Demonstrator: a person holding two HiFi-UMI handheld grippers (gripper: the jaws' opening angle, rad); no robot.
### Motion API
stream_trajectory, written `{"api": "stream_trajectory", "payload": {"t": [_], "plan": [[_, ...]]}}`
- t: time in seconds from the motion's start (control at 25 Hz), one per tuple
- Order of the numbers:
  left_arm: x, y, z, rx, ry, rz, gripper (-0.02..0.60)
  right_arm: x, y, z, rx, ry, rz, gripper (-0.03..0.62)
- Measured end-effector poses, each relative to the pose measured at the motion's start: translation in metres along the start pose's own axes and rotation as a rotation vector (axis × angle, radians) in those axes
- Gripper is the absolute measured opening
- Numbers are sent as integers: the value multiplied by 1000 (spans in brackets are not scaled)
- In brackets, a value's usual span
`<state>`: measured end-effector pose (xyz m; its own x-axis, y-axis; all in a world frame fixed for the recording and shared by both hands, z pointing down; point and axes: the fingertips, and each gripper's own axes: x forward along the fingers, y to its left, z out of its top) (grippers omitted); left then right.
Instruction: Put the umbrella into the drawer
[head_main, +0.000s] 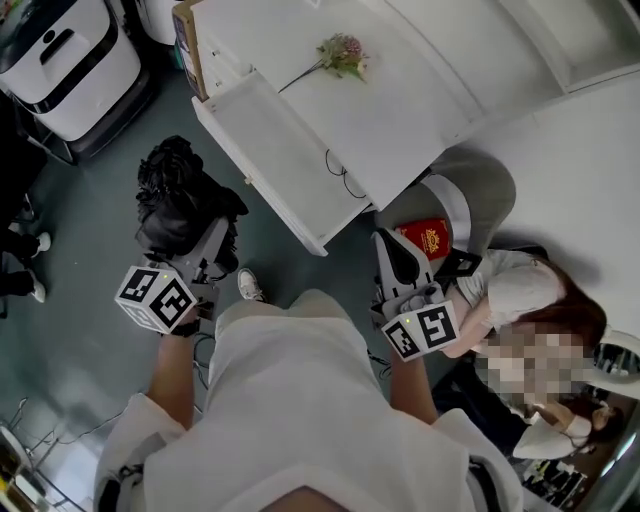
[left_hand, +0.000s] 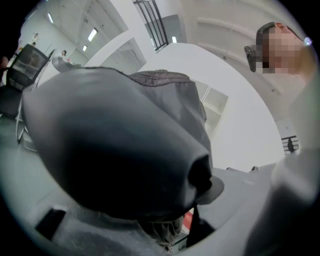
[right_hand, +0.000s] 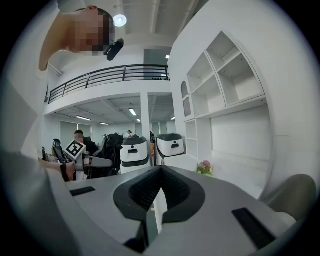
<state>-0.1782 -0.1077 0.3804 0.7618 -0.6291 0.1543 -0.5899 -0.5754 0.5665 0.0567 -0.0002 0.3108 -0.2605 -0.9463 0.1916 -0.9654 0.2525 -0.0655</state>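
Left gripper (head_main: 205, 235) jaws grasping the black folded umbrella (head_main: 180, 195), held in the air at 9 o'clock of the open white drawer (head_main: 270, 150); right gripper (head_main: 392, 250) jaws clenched, empty; pickup looks done, placing into the drawer remains.

We see a pink flower sprig (head_main: 342, 52) lying on a white top (head_main: 430, 90), with a thin black cable (head_main: 340, 172) nearby. A red box (head_main: 427, 239) lies by a grey chair (head_main: 485, 185), near a seated person (head_main: 515, 290). 2 white machines (right_hand: 134, 151) stand side by side below a railed balcony (right_hand: 107, 77).
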Motion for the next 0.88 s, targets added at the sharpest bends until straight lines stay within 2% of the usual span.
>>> {"api": "stream_trajectory", "payload": {"t": [0.12,0.24,0.4,0.68,0.88], "plan": [[22,0,-11,-53,28,-14,281,1,-22,-9,12,24,-37,0],[42,-4,-22,-64,61,1,281,9,-47,-13,31,30,-34,1],[74,-11,-20,-85,81,35,281,38,-79,-10,63,2,12,2],[107,-15,-13,-101,65,121,281,91,-117,-10,103,-33,129,1],[134,-9,-31,-97,99,194,281,110,-137,-21,121,6,172,2]]}}
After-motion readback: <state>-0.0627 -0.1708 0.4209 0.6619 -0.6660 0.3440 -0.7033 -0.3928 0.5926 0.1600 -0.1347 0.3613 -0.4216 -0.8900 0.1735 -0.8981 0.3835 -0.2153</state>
